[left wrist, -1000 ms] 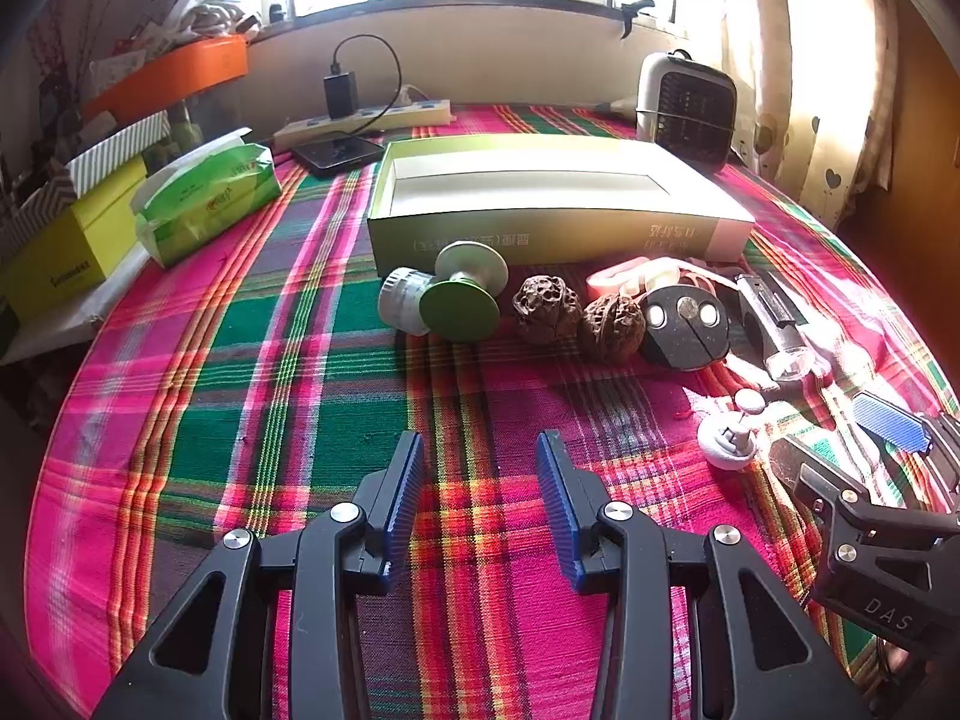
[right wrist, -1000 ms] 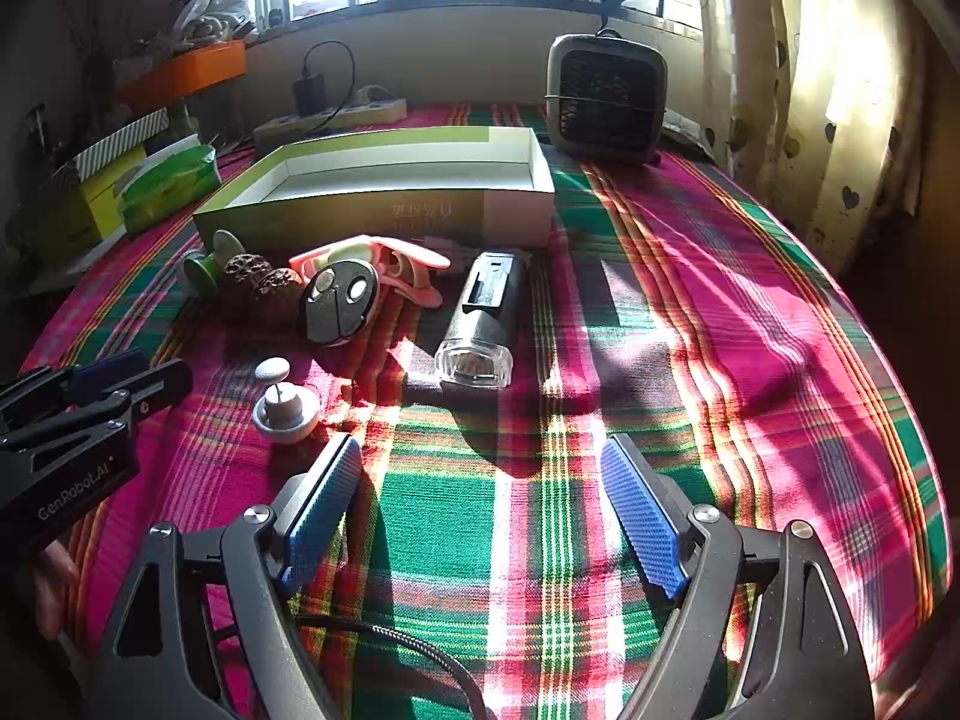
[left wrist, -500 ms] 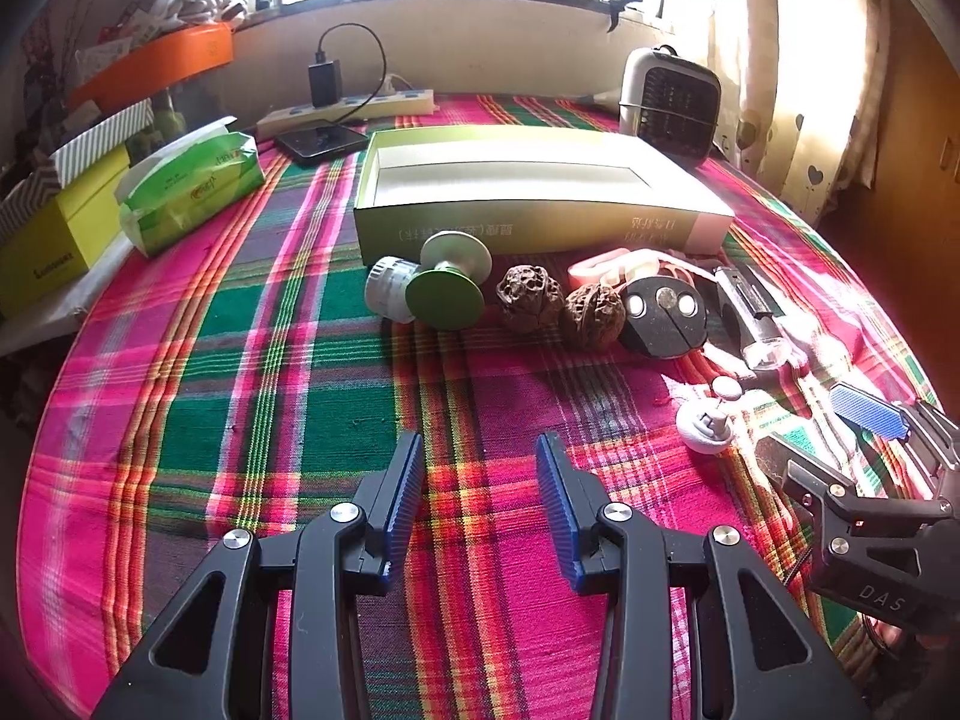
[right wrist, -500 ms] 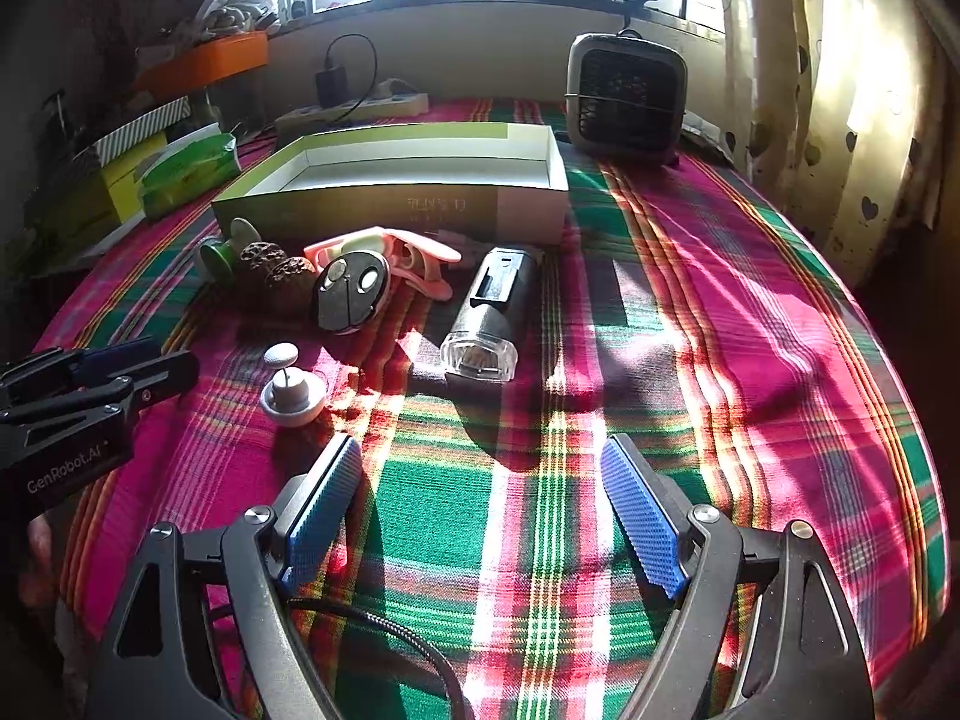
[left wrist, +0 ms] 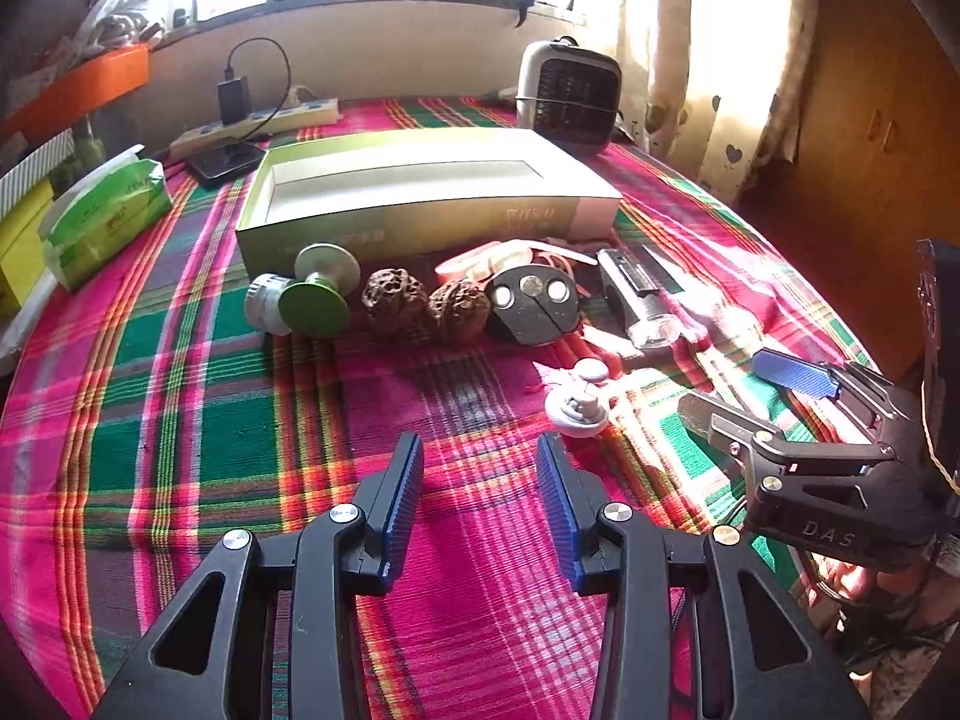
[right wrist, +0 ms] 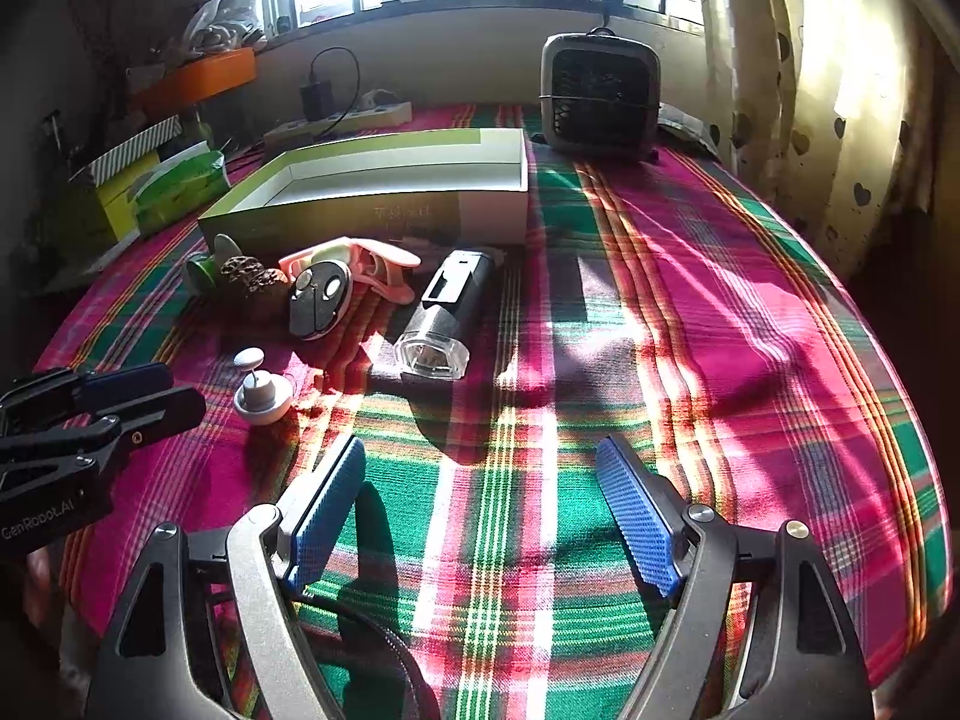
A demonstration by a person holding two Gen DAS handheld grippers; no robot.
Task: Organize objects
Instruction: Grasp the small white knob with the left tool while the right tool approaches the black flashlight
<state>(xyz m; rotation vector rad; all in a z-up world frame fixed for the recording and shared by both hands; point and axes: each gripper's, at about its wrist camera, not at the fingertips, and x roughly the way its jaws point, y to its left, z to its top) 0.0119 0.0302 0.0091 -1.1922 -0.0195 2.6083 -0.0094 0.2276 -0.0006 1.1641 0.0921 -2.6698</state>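
An open green-and-white box (left wrist: pixel 420 204) (right wrist: pixel 384 192) lies on the plaid table. In front of it lie a green-and-white spool (left wrist: pixel 312 300), two walnuts (left wrist: pixel 423 306) (right wrist: pixel 252 282), a black key fob (left wrist: pixel 531 306) (right wrist: pixel 318 297), a pink clip (right wrist: pixel 360 261), a black flashlight (left wrist: pixel 636 300) (right wrist: pixel 447 312) and a small white knob (left wrist: pixel 576 405) (right wrist: pixel 261 393). My left gripper (left wrist: pixel 480 492) is open and empty, above the cloth, short of the knob. My right gripper (right wrist: pixel 480 510) is open and empty, nearer than the flashlight.
A small heater (right wrist: pixel 600 96) stands behind the box. A power strip with charger (left wrist: pixel 258 120), a phone (left wrist: pixel 225 159), a green tissue pack (left wrist: pixel 105 216) and yellow boxes (right wrist: pixel 114 204) sit at the back left. The table edge curves at right (right wrist: pixel 918 450).
Both grippers have pulled back and lifted slightly, so the objects look a little farther away. Nothing on the table has moved. Both grippers stay open.
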